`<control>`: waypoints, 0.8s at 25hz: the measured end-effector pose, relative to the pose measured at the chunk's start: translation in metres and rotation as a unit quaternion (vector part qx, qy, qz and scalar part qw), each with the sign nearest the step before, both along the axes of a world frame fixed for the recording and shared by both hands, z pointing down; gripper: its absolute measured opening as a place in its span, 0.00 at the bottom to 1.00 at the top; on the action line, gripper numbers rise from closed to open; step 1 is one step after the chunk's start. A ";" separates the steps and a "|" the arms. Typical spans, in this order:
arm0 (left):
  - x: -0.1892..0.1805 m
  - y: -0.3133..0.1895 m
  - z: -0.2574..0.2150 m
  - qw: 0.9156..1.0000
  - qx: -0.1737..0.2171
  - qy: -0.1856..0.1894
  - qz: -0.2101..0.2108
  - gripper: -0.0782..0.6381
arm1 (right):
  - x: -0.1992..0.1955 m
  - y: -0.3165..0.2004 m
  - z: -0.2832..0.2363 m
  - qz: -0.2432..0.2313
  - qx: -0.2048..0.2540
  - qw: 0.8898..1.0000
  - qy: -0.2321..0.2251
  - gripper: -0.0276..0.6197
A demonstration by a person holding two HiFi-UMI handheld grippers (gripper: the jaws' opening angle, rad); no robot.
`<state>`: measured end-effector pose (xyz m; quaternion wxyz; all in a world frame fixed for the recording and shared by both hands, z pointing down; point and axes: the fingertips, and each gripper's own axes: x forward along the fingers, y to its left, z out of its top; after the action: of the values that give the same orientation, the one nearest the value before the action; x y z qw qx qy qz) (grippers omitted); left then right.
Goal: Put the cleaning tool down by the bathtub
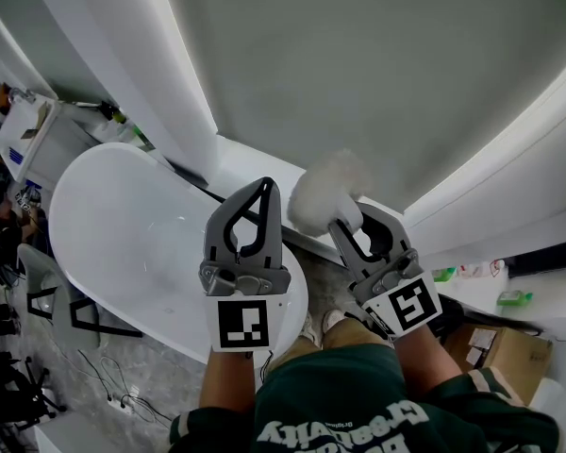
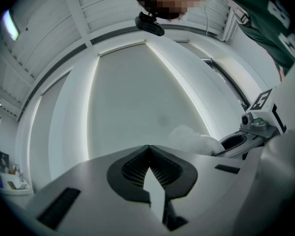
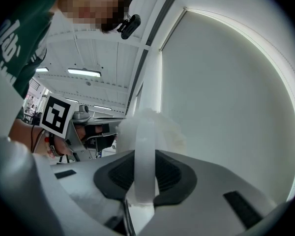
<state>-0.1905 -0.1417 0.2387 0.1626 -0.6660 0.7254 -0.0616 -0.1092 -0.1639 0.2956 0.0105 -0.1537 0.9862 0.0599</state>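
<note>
up beside the bathtub, the right gripper clamped the fluffy cleaning tool by its white handle, not yet set down, while the left gripper was closed and empty.

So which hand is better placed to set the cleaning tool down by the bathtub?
Right: the right gripper grips the cleaning tool by its handle, while the left gripper is shut and empty.

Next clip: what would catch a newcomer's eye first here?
The fluffy white cleaning tool, its handle clamped in the right tongs, stands out against the grey wall. Below left lies the white bathtub, with the left tongs shut and empty over its near end.
</note>
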 end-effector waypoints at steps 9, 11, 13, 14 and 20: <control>-0.022 0.001 0.018 1.000 -0.017 0.007 -0.014 0.12 | -0.023 -0.002 0.017 -0.015 -0.015 1.000 0.013 0.18; -0.024 -0.002 0.021 1.000 -0.018 0.012 -0.019 0.12 | -0.025 -0.005 0.021 -0.020 -0.017 1.000 0.016 0.18; -0.026 -0.005 0.024 0.999 -0.021 0.013 -0.025 0.12 | -0.028 -0.008 0.024 -0.025 -0.022 0.999 0.017 0.18; -0.028 -0.007 0.026 0.999 -0.024 0.014 -0.028 0.12 | -0.030 -0.010 0.026 -0.029 -0.023 0.999 0.018 0.18; -0.035 -0.021 0.031 0.998 -0.031 0.014 -0.047 0.12 | -0.048 -0.028 0.040 -0.059 -0.036 0.997 0.027 0.18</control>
<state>-0.2258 -0.1625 0.2698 0.1286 -0.6364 0.7562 -0.0817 -0.1567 -0.1918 0.3358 -0.0181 -0.0937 0.9950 0.0282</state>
